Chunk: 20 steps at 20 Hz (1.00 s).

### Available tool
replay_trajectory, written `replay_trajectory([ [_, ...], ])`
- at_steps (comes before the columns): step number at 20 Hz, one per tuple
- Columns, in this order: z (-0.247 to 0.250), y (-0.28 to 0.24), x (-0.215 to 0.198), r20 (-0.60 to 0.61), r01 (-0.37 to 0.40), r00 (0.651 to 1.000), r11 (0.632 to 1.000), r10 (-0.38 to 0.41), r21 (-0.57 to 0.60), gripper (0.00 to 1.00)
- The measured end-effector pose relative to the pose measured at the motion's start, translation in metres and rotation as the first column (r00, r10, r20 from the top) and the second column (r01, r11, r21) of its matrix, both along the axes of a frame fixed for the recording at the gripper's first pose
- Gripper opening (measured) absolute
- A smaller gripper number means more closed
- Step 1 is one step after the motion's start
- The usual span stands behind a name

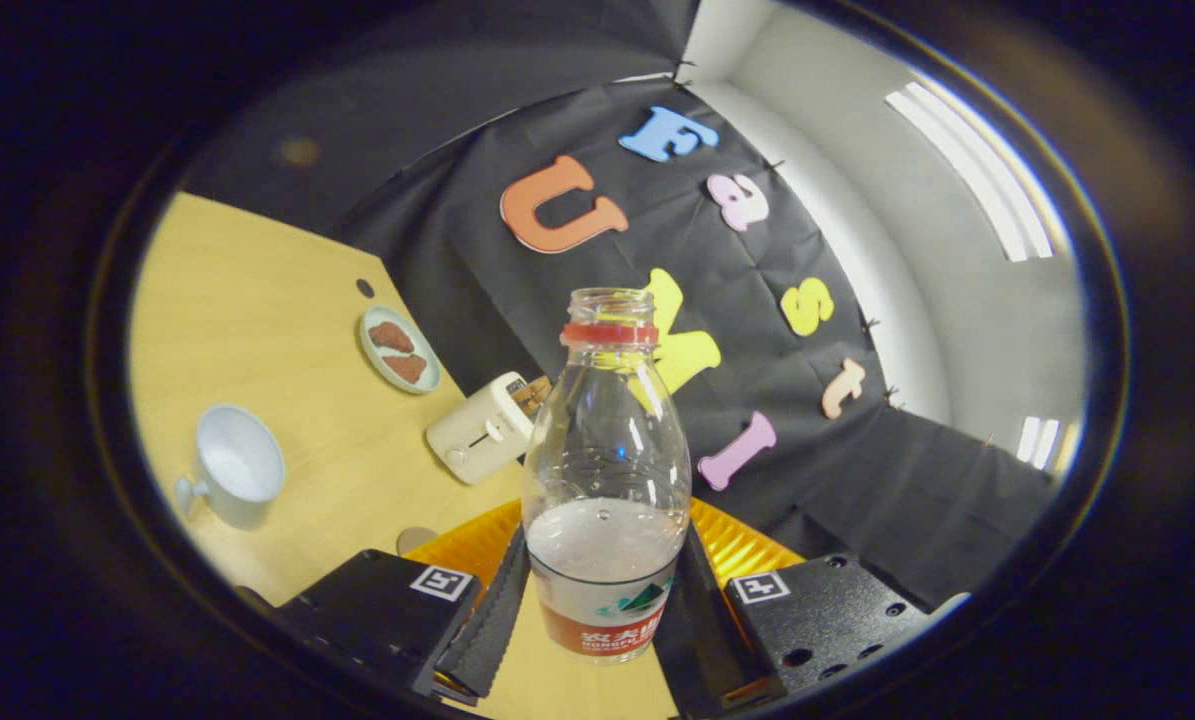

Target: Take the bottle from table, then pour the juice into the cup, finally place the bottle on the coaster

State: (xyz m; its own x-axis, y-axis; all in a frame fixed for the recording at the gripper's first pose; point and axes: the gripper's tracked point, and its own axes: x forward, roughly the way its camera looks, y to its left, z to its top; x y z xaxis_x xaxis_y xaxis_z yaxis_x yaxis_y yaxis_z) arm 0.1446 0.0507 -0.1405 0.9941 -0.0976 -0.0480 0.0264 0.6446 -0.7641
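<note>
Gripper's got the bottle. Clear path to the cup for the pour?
Probably yes. The gripper is shut on the uncapped bottle, and the cup stands open on the table off to one side, with bare tabletop between; the toaster sits clear of that path.

A cream toaster (482, 428) lies near the middle of the wooden table (247, 300), bread showing in its slot. Up and left of it sits a small pale plate (373, 358) holding two brown pieces of food (398, 352)

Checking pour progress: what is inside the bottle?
The uncapped bottle, clamped between the gripper fingers, holds pale liquid in its lower part; the label hides the bottom.
</note>
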Motion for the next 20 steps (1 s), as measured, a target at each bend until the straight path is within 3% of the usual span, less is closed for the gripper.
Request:
replay_trajectory([
  [3,0.016,-0.003,-0.001,-0.013,0.02,1.0,0.981,-0.018,0.193,0.79],
  [7,0.037,-0.007,-0.001,-0.012,0.041,0.999,0.919,-0.04,0.391,0.79],
  [16,0.043,-0.004,0.016,0.072,-0.025,0.997,0.782,-0.025,0.622,0.79],
  [20,0.024,0.0,0.03,0.091,-0.051,0.996,0.76,-0.01,0.648,0.79],
])
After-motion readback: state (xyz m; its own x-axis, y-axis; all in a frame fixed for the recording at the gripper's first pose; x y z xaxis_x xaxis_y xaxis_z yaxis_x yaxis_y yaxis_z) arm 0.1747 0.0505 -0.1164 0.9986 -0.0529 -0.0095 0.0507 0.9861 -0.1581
